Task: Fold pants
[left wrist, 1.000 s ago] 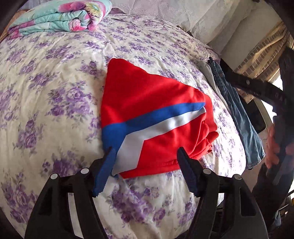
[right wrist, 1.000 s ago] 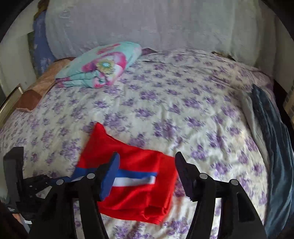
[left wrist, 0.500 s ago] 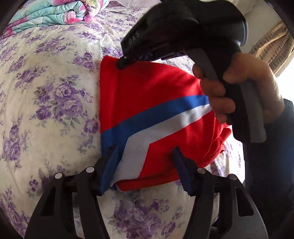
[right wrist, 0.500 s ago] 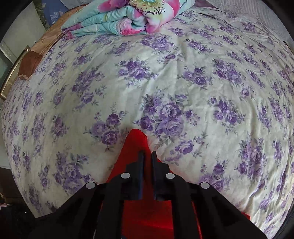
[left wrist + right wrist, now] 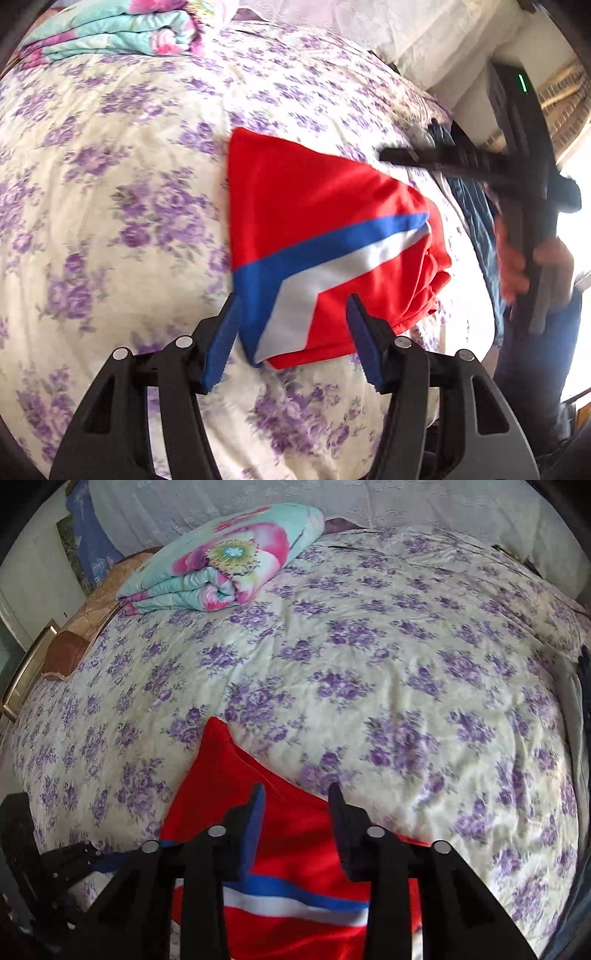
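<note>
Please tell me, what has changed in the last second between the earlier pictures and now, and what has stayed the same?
The right gripper pinched the far corner of the red pants half a second ago; its jaws have just been opening, nothing is clamped now, and it has drawn back toward the right side. The left gripper closed slightly around the near edge, without pinching. The pants stay folded on the bedspread; the folded quilt is unmoved.

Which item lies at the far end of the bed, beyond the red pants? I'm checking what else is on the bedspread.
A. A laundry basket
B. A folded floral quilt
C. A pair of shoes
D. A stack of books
B: the folded floral quilt, turquoise and pink, rests on the bedspread beyond the red pants.
</note>
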{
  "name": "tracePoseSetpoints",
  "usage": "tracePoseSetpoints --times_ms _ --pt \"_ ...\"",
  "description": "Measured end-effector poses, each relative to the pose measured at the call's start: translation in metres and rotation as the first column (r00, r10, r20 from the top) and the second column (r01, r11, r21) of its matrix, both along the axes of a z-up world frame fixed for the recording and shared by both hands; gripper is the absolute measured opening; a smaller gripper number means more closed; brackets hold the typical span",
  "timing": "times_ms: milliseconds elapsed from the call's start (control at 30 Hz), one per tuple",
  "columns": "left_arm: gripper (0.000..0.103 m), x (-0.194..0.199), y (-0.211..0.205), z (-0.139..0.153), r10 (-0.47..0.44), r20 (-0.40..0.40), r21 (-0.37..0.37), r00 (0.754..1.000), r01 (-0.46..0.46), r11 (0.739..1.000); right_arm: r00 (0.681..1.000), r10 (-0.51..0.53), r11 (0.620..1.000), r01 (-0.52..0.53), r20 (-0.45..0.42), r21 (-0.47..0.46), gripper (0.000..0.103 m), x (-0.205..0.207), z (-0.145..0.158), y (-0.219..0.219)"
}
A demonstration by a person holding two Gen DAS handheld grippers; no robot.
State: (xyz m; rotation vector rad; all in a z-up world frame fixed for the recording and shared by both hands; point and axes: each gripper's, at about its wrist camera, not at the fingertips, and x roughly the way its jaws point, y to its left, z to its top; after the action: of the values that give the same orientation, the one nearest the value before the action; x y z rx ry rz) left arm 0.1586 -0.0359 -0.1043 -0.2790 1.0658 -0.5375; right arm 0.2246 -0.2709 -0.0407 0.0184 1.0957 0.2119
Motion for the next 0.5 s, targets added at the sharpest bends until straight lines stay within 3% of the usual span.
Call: tracePoseSetpoints --times_ms 67,133,200,333,433,500 --pt "0.056 0.000 0.007 0.002 0.011 -0.017 -0.007 1.000 -0.011 1.000 0.998 -0.048 0.999 0.048 -0.031 -0.015 0.015 0.004 -0.023 -0.016" --pt "0.056 0.003 0.010 0.000 0.033 -0.040 0.007 0.999 -0.033 0.999 0.995 -0.063 0.998 0.062 -0.073 -0.018 0.005 0.012 -0.054 -0.026" --pt "0.056 0.005 0.012 -0.002 0.040 -0.083 0.006 0.996 -0.040 0.999 0.997 -0.071 0.997 0.069 -0.035 -0.038 0.003 0.015 -0.064 -0.023" --pt "0.057 0.020 0.019 -0.009 0.045 -0.130 -0.021 0.991 -0.048 0.999 0.995 -0.074 0.997 0.075 0.068 -0.011 0.007 -0.008 -0.027 -0.017" --pt "0.064 0.025 0.018 -0.015 0.030 -0.161 -0.061 0.986 -0.040 0.997 0.975 -0.084 0.996 0.077 0.207 0.040 0.007 -0.057 0.013 -0.023" --pt "0.067 0.031 0.015 -0.023 0.022 -0.197 -0.091 0.980 -0.040 0.995 0.963 -0.096 0.994 0.082 0.251 0.067 0.008 -0.093 0.024 -0.029"
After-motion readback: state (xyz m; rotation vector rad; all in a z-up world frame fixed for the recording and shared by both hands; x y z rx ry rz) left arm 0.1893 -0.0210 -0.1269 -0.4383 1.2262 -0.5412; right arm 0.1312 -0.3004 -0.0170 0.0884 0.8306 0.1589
